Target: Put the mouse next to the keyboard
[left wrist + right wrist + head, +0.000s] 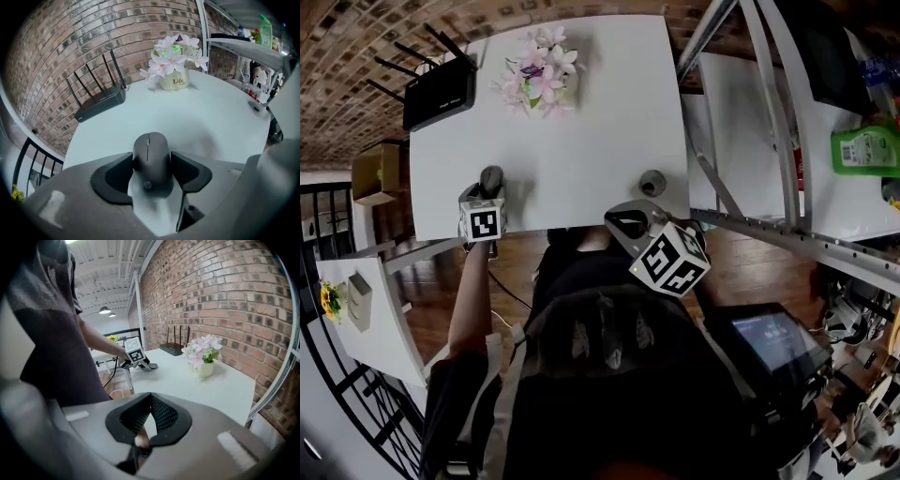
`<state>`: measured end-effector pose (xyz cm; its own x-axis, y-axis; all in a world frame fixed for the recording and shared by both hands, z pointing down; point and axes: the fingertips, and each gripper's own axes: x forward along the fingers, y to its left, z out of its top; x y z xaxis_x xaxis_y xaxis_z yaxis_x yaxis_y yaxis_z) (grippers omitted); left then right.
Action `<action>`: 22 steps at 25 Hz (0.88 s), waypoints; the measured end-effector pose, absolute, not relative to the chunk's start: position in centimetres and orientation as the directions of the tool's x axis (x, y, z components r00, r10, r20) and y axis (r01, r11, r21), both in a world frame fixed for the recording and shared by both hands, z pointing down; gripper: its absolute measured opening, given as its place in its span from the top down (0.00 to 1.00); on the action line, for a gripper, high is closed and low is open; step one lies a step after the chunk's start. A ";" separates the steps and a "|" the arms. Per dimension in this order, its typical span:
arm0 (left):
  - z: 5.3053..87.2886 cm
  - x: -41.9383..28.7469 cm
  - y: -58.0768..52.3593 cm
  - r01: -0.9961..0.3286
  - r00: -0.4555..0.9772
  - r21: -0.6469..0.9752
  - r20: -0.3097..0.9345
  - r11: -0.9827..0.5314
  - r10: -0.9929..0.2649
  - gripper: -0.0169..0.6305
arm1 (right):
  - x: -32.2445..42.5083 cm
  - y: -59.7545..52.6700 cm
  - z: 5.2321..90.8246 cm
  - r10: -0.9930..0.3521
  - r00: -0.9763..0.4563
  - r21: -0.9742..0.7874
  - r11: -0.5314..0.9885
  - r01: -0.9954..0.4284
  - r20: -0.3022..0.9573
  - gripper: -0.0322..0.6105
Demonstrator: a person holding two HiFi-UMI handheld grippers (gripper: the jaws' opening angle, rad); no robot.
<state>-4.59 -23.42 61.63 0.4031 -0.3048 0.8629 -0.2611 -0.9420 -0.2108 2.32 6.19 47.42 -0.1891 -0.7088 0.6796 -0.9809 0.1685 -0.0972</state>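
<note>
Left gripper (151,164) clamps the mouse (150,149) between its jaws near the table (211,122) edge; right gripper (150,401) closed, empty.

Router (101,101) (flowers (176,58) to its right) behind mouse (150,157).

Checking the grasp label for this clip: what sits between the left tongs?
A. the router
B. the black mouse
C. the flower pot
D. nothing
B: the left gripper view shows the black mouse between the left tongs, with a pad against each of its sides.
</note>
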 end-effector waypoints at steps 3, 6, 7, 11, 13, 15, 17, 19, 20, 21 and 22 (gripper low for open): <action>62.0 -3.4 -22.2 -0.261 0.432 -0.184 0.855 -0.948 -0.285 0.57 | 2.7 7.2 47.5 -0.706 -0.188 -0.095 0.169 -0.981 0.683 0.94; 61.9 -1.7 -20.8 -0.231 0.461 -0.196 0.840 -0.953 -0.285 0.57 | 3.1 7.9 47.5 -0.700 -0.185 -0.088 0.173 -0.981 0.689 0.94; 61.9 -1.2 -20.4 -0.223 0.471 -0.194 0.837 -0.955 -0.280 0.57 | 3.3 8.1 47.4 -0.700 -0.184 -0.085 0.174 -0.981 0.691 0.94; 62.0 -0.4 -19.1 -0.198 0.449 -0.197 0.853 -0.960 -0.267 0.57 | 3.8 8.8 47.3 -0.698 -0.181 -0.080 0.175 -0.981 0.692 0.94; 62.1 -0.5 -19.0 -0.197 0.435 -0.193 0.861 -0.961 -0.263 0.57 | 4.0 9.1 47.2 -0.699 -0.181 -0.080 0.176 -0.981 0.692 0.94; 62.1 -0.4 -19.0 -0.198 0.437 -0.185 0.862 -0.963 -0.256 0.57 | 4.1 9.3 47.2 -0.700 -0.181 -0.080 0.175 -0.981 0.691 0.94; 62.0 -0.1 -18.7 -0.197 0.452 -0.178 0.856 -0.964 -0.251 0.57 | 4.2 9.5 47.2 -0.701 -0.182 -0.080 0.176 -0.981 0.690 0.94; 62.0 0.1 -18.1 -0.194 0.459 -0.177 0.853 -0.965 -0.248 0.57 | 4.2 9.7 47.2 -0.703 -0.184 -0.081 0.177 -0.981 0.687 0.94; 62.0 0.1 -17.8 -0.190 0.457 -0.179 0.854 -0.965 -0.248 0.57 | 4.2 9.9 47.2 -0.704 -0.184 -0.082 0.177 -0.981 0.686 0.94; 62.0 0.1 -17.5 -0.184 0.452 -0.181 0.857 -0.966 -0.247 0.57 | 4.2 10.0 47.2 -0.705 -0.185 -0.083 0.177 -0.981 0.684 0.94; 62.1 0.1 -17.2 -0.180 0.448 -0.181 0.860 -0.967 -0.244 0.57 | 4.2 10.1 47.2 -0.707 -0.187 -0.084 0.178 -0.980 0.682 0.94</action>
